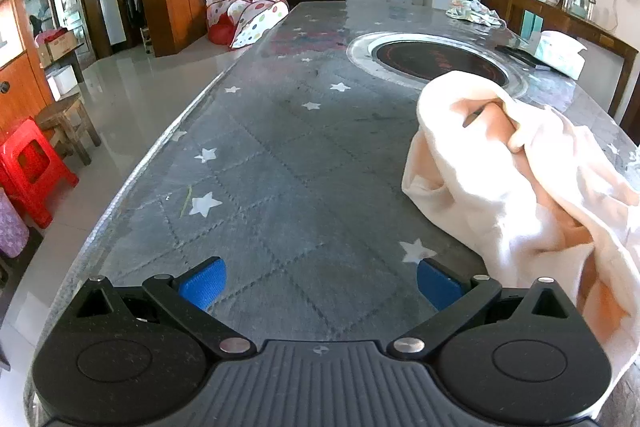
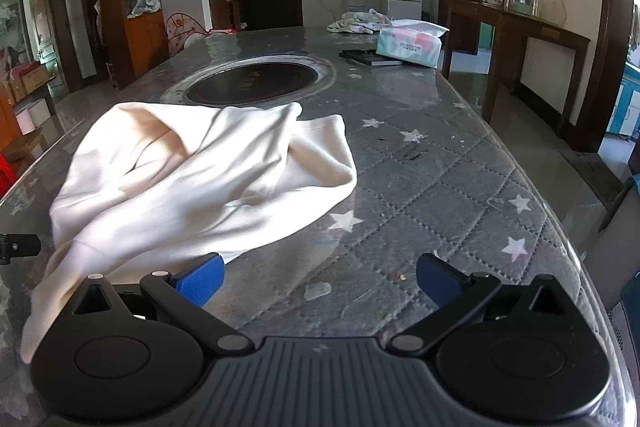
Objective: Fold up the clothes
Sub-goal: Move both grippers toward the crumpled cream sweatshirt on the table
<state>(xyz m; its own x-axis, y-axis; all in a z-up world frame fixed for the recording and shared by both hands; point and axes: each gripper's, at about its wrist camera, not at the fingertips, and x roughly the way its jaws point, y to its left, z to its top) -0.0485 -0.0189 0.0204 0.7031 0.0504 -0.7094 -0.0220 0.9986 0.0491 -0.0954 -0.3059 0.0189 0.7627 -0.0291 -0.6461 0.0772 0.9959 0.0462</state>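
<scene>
Over the star-printed table cover (image 1: 280,163), from the left wrist, we note our left gripper (image 1: 320,285) with fingers spread wide, holding nothing; the cream garment (image 1: 516,195) lies bunched to its right. From the right wrist, our right gripper (image 2: 320,277) is likewise spread and empty, the garment (image 2: 192,171) heaped just left of its left fingertip, before the round inset burner (image 2: 256,81).

Cream garment (image 1: 520,195) beside gaping left gripper (image 1: 320,285).
</scene>
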